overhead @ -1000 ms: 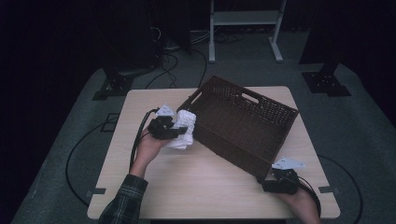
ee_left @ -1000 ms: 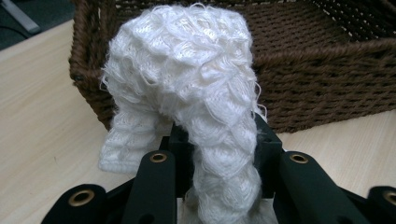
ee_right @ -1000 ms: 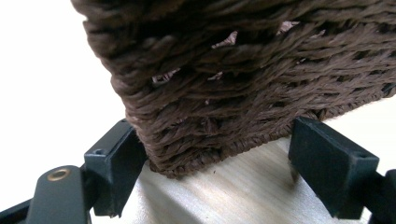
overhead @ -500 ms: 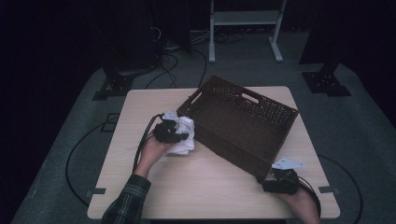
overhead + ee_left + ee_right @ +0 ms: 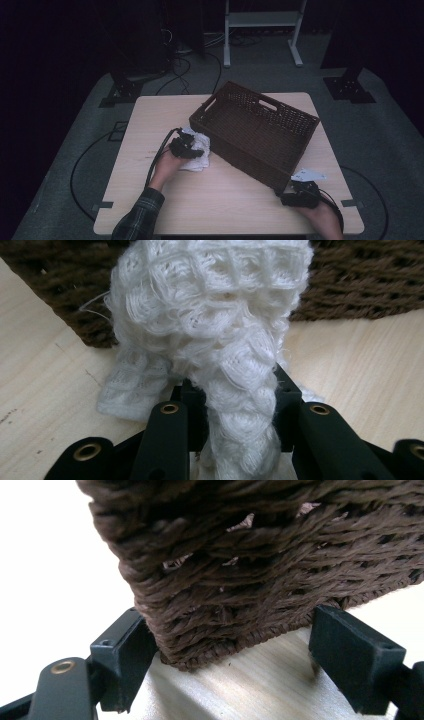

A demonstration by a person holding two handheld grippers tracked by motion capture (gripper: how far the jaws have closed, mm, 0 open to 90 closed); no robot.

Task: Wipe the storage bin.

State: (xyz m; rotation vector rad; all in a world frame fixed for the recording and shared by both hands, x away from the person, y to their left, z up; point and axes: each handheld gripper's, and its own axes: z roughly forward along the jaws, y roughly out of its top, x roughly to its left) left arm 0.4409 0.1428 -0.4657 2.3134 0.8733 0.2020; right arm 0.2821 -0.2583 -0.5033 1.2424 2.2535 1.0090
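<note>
A white knitted cloth (image 5: pixel 201 156) lies bunched on the wooden table (image 5: pixel 225 205), just left of a dark brown wicker basket (image 5: pixel 295 114). My left gripper (image 5: pixel 191 149) is shut on the cloth (image 5: pixel 210 315), and a twisted fold runs down between its jaws (image 5: pixel 235 390). The cloth's lower end rests on the tabletop close to the basket wall (image 5: pixel 360 290). My right gripper (image 5: pixel 296 194) sits at the basket's near corner (image 5: pixel 250 555). Its jaws (image 5: pixel 225 645) stand wide on either side of that corner. One jaw touches the weave and the other stands a little off it.
The basket sits at an angle across the right half of the table, with handle cut-outs in its end walls. Bare tabletop lies in front of the left hand. Cables trail from both grippers over the table edges. Stand legs and a white frame (image 5: pixel 260 30) are on the floor behind.
My left hand has come down and toward the near side with the cloth, so the cloth now rests on the table. The right hand and the basket have not moved.
</note>
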